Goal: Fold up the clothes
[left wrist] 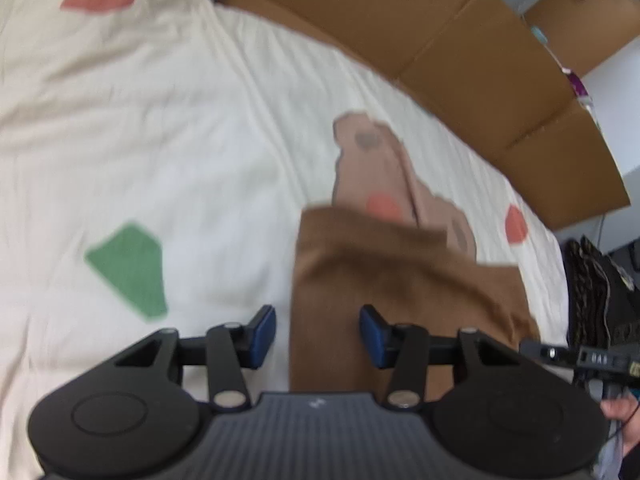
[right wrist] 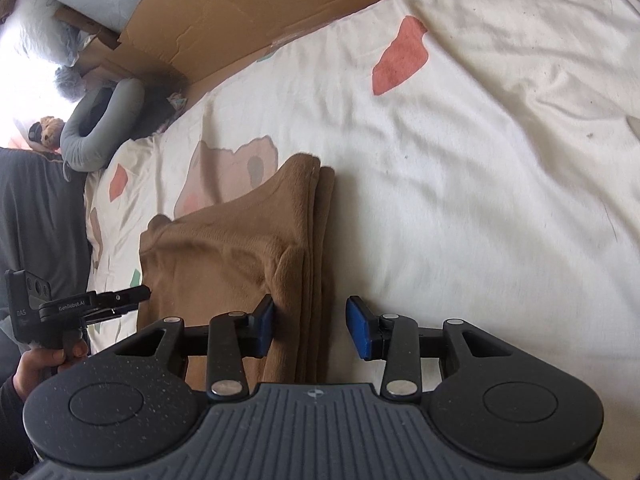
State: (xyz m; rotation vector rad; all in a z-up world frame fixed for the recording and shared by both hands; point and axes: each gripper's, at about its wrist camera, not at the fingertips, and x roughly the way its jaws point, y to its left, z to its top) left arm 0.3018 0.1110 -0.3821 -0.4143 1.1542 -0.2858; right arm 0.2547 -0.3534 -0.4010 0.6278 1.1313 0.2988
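While both cameras look down at the bed, the scene reads so:
Brown garment (right wrist: 240, 248): folded, lying flat on the cream bedspread (right wrist: 480, 160), layered edges stacked on one side.
Left gripper (left wrist: 318, 336): released, jaws spread over the garment's edge; view blurred, so contact is probably none.
Right gripper (right wrist: 310, 326): released, jaws astride the stacked folds.
Cardboard (left wrist: 460, 40): along the bed's far side.

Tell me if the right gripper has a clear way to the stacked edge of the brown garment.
Probably yes. The right gripper is open, and the brown garment's layered edge already lies between its fingers on the bedsheet. Nothing covers that edge; the left gripper is over the opposite side.
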